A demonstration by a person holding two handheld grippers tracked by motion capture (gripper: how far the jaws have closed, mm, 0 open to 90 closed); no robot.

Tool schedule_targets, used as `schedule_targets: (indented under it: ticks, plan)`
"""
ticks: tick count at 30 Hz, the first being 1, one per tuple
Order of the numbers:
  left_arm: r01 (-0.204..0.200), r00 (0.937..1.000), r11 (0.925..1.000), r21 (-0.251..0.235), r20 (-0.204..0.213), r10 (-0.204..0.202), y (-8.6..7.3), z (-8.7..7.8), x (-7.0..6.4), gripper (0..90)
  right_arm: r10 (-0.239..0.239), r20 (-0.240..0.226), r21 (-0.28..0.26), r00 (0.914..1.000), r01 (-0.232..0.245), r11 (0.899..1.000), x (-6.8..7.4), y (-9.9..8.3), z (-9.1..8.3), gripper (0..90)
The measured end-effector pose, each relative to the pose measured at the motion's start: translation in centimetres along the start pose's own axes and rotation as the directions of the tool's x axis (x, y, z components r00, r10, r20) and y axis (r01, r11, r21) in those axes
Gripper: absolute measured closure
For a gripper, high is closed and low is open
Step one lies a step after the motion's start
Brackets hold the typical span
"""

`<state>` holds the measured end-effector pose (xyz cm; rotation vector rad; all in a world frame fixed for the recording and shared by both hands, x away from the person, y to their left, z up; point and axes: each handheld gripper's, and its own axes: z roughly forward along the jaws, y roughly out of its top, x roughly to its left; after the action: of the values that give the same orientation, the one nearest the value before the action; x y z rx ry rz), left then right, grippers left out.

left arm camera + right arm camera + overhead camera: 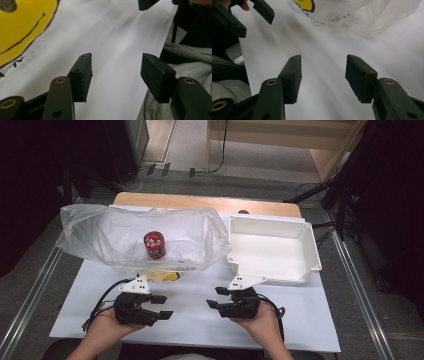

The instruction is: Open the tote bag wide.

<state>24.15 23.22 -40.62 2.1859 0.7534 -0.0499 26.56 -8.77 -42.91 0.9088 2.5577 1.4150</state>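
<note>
A clear plastic bag [125, 237] lies open on the white table sheet [200, 320], with a red jar [155, 245] standing inside it. A yellow smiley print [162, 276] marks the bag's near edge, and the same print [22, 27] fills the upper left of the left gripper view. My left gripper [162, 306] rests low at the front left, open and empty, jaws pointing right. My right gripper [216, 297] is held at the front right, open and empty, jaws pointing left toward the other. Bare white sheet lies between the pads [82, 75] and between the pads [359, 77].
A white plastic bin [272, 249] stands empty at the right, beside the bag. The bag's edge [362, 17] lies ahead of the right gripper. Black stands and cables crowd the floor beyond the table's right side.
</note>
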Motion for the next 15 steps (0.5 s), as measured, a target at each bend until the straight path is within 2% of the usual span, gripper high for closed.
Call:
schedule_targets:
  ticks: [3, 5, 9, 10, 11, 12, 15]
  plan:
    - [0.007, 0.9997, 0.9998, -0.018, 0.024, -0.007, 0.3, -0.7, -0.2, 43.4, 0.003, -0.009, -0.009, 1.0, -0.003, 1.0, 0.0, 0.3, -0.4, 49.1]
    - [-0.007, 1.0, 0.9996, -0.027, 0.005, 0.007, 0.4, -1.2, -0.5, 43.6, 0.002, -0.011, -0.007, 0.9999, -0.002, 1.0, 0.1, 0.4, -0.6, 49.3]
    - [-0.013, 0.9997, 0.998, -0.061, 0.019, 0.014, 0.6, -2.2, -1.0, 45.7, -0.002, -0.014, -0.008, 0.9999, 0.002, 1.0, 0.3, 0.6, -1.1, 50.2]
    - [-0.026, 0.9997, 0.9983, -0.052, -0.003, 0.026, 0.8, -2.3, -1.2, 46.6, -0.002, -0.014, -0.01, 0.9999, 0.002, 1.0, 0.3, 0.7, -1.2, 50.6]
    - [-0.054, 0.9977, 0.9981, -0.03, -0.042, 0.052, 0.9, -2.4, -1.4, 49.2, 0.004, -0.014, -0.009, 0.9999, -0.004, 1.0, 0.3, 0.7, -1.3, 51.4]
    - [-0.063, 0.9957, 0.998, -0.001, -0.068, 0.063, 1.1, -2.5, -1.6, 52.9, 0.003, -0.016, -0.01, 0.9999, -0.003, 1.0, 0.3, 0.8, -1.5, 52.5]
    - [-0.018, 0.9994, 0.9998, 0.013, -0.028, 0.018, 1.7, -2.8, -1.8, 53.9, 0.003, -0.018, -0.009, 0.9998, -0.003, 1.0, 0.4, 1.2, -1.8, 54.2]
